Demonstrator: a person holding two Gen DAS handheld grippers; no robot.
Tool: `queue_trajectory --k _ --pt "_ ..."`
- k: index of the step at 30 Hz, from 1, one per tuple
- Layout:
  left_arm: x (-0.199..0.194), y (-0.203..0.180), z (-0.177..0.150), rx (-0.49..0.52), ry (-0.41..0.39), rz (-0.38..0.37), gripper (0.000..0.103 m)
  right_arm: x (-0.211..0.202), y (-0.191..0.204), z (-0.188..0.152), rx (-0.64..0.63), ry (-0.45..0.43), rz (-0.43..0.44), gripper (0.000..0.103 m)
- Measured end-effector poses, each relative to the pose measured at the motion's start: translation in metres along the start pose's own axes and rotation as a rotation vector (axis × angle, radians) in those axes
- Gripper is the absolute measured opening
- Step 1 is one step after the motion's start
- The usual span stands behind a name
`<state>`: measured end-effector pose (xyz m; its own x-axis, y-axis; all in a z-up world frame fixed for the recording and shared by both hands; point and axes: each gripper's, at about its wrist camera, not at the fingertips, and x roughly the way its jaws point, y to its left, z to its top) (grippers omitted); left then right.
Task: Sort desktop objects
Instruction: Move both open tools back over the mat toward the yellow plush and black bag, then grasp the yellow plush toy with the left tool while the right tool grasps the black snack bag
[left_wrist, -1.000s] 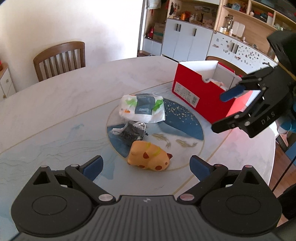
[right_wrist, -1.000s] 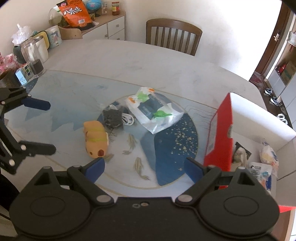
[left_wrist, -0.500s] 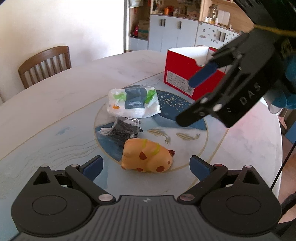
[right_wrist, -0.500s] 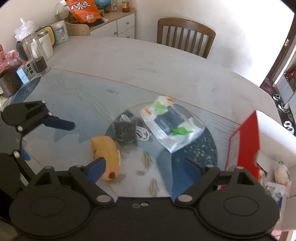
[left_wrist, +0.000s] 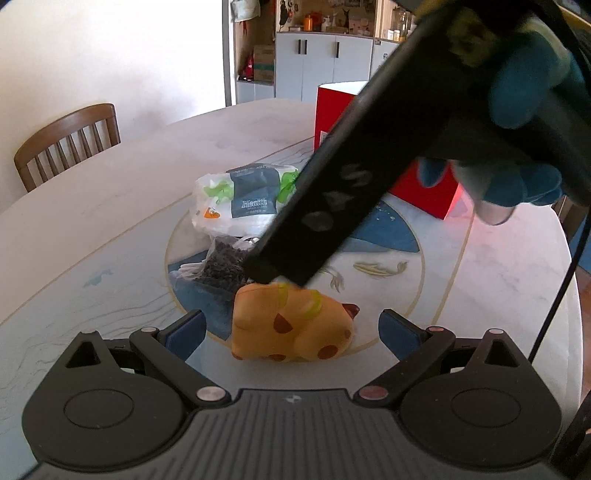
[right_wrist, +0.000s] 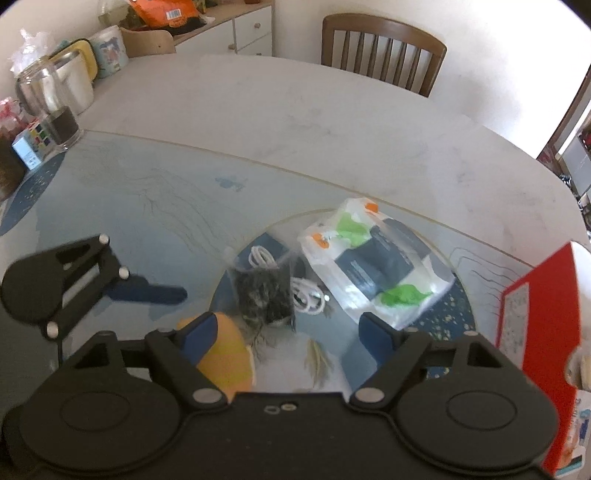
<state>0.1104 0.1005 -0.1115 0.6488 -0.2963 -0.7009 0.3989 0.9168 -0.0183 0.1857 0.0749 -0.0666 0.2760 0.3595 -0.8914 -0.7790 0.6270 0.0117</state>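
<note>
The left claw stands wide open, its blue-padded fingers flanking the orange soft toy animal with brown spots and green stripes without pressing on it; the toy lies on its side on the pale marble-patterned round bench, just ahead of and between the pads.

The right claw also stands wide, with its jaws closing at this moment and nothing clamped between them. Through its own camera, the small clear bag of dark dried leaves sits ahead of the gap between the pads, near the left pad, which overlaps the orange toy. A coiled white cable lies touching the bag's right side. The clear plastic pack with a dark label and green print lies beyond the right pad, on the blue circular inlay.

From the left wrist camera, the right claw's black body crosses the scene, tilted down, with its tip just above the toy and the leaf bag; a blue-gloved hand holds it. The red cardboard box with white interior stands at the bench's right edge, apart from the other things.
</note>
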Motion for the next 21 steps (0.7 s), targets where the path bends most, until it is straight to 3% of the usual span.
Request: queue_trajectory --k 10,15,21 --pt "0.012 0.005 -0.007 -0.005 -0.006 -0.011 0.099 0.025 0.006 0.016 0.028 0.027 0.004 0.079" --pt "0.014 0.001 -0.009 0.0 -0.004 0.013 0.085 0.035 0.006 0.018 0.052 0.064 -0.005 0.067" --pt "0.017 0.0 -0.009 -0.01 0.004 0.013 0.077 0.039 0.01 0.017 0.045 0.085 -0.015 0.057"
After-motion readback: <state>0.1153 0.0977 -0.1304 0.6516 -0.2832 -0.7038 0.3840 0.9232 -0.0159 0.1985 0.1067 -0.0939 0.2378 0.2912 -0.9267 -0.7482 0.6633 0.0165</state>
